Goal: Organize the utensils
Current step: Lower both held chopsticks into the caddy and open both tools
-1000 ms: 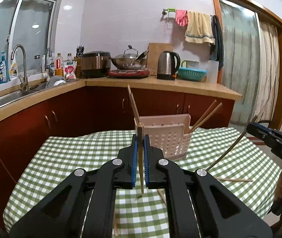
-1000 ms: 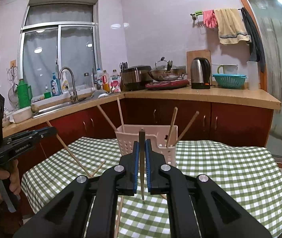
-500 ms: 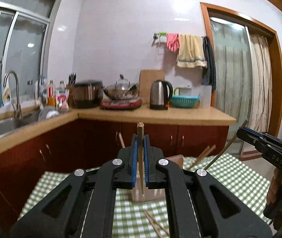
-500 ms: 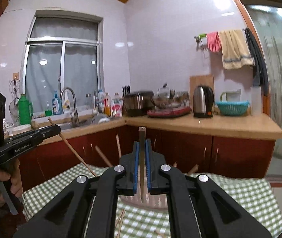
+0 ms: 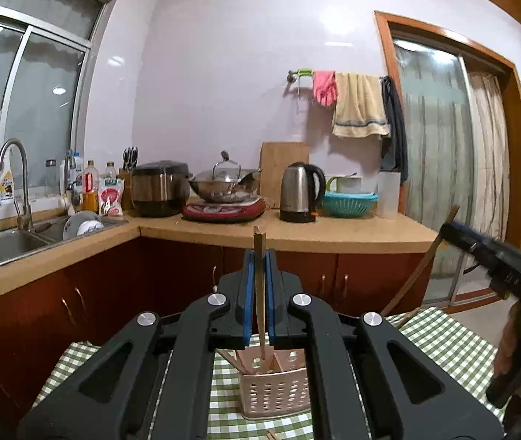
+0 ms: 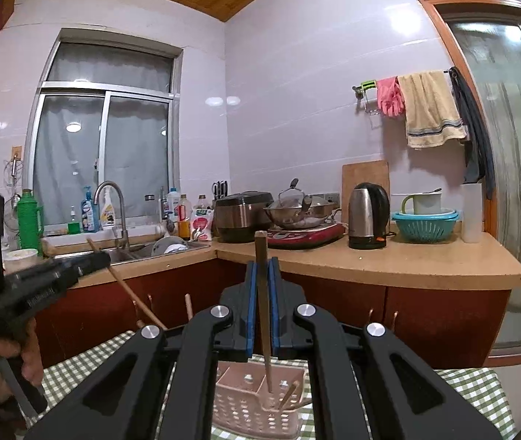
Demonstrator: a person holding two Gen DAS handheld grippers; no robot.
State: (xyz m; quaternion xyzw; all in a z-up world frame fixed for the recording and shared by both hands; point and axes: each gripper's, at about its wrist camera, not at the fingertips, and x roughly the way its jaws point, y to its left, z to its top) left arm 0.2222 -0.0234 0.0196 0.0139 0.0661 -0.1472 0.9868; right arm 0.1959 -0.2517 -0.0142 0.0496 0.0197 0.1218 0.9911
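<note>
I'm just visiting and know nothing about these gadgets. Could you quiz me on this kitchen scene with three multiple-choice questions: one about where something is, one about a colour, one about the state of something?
1. Where does the kettle stand?
A. in the sink
B. on the counter
C. on the checked table

2. What colour is the glove hanging on the wall rail?
A. pink
B. black
C. green

3. What is the left gripper doing?
A. standing wide open
B. clamped on a spoon
C. clamped on a chopstick

Answers:
1 B, it sits on the tan counter beside the red cooktop.
2 A, it is pink, next to the cream towel.
3 C, its blue pads press a thin wooden chopstick above the basket.
</note>
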